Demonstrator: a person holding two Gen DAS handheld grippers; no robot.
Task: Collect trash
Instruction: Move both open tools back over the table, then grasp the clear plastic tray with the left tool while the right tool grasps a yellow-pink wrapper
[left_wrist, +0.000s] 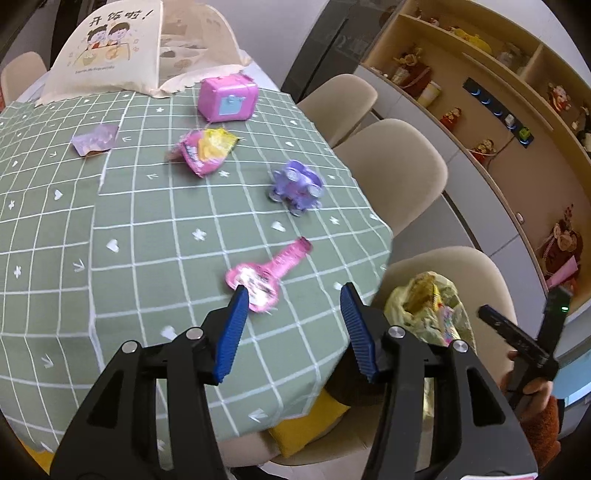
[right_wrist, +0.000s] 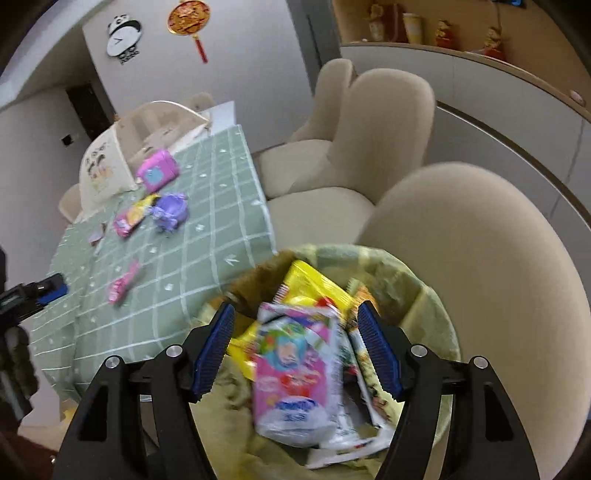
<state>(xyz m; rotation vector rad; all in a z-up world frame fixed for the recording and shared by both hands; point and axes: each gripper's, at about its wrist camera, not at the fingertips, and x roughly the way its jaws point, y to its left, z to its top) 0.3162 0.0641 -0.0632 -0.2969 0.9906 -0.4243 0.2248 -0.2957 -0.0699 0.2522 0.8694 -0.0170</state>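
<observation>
My left gripper (left_wrist: 291, 299) is hanging closest to the lens, its blue pads (left_wrist: 232, 332) standing moderately apart with nothing between them, and it is pointing down at the green checked counter (left_wrist: 147, 229). Just beyond its left pad the pink key-shaped wrapper (left_wrist: 264, 273) is lying flat; the pad tip is overlapping the wrapper's round end in the view, though I cannot tell whether it is touching. The wrapper's long axis is running from that round end near the gripper up and to the right, toward the purple toy car (left_wrist: 297, 186), so it is sitting slightly left of the gripper's centre line and slanting across it. I am judging that a small shift left, with the jaws closing across the narrow shaft, is what the next pick is calling for.

My right gripper (right_wrist: 295, 347) is standing wide over the trash bag (right_wrist: 424, 295) on the beige chair (right_wrist: 498, 258), with nothing pressed between its pads; a pink and white snack packet (right_wrist: 295, 373) is lying below it among yellow wrappers in the bag. The left gripper is clearly the nearer one to the key-shaped wrapper. Farther back on the counter, a pink and yellow packet (left_wrist: 205, 151) and a small purple wrapper (left_wrist: 96, 140) are waiting.
</observation>
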